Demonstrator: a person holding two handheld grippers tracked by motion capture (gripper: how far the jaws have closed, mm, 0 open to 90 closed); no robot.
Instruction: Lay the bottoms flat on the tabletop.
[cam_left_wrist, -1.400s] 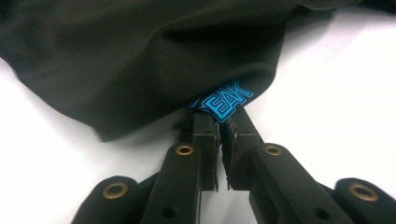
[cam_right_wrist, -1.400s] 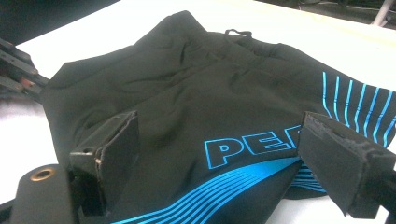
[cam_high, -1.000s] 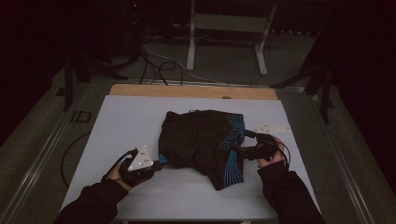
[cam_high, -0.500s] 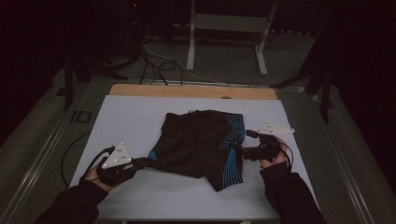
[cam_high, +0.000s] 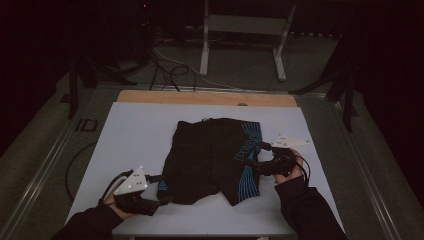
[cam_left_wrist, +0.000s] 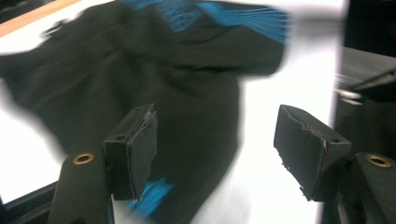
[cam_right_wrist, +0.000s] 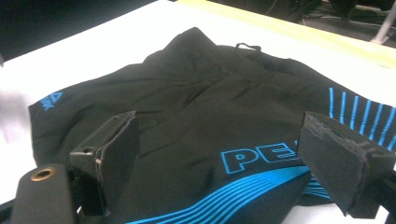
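Black athletic shorts (cam_high: 215, 157) with blue print lying spread on white table top (cam_high: 135, 135), roughly centre, closer to the near edge. Waistband toward far side, with small loop visible at top in right gripper view (cam_right_wrist: 247, 46). Blue striped graphic and lettering "PE…" (cam_right_wrist: 254, 158) on the right-side leg; small blue logo (cam_right_wrist: 50, 100) at opposite leg hem.

Left gripper (cam_high: 160, 192) at near-left of table, held in left hand (cam_high: 117, 205), grey three-cornered plate on top. Tip at the near-left hem of shorts. Left gripper view: jaws spread wide, nothing clamped; fabric under and between them, view motion-blurred, so contact with cloth unclear.

Right gripper (cam_high: 252, 159) at right edge of shorts, held in right hand (cam_high: 287, 172), plate angled up to the right. Right gripper view: jaws wide apart, released, hovering over the striped leg panel; nothing pinched between pads. Whether the lower jaw edges touch cloth, cannot tell.

Wooden strip (cam_high: 205, 97) along far table edge. Cables (cam_high: 165, 67) and white metal stand (cam_high: 245, 35) on floor beyond table. Room dark around.
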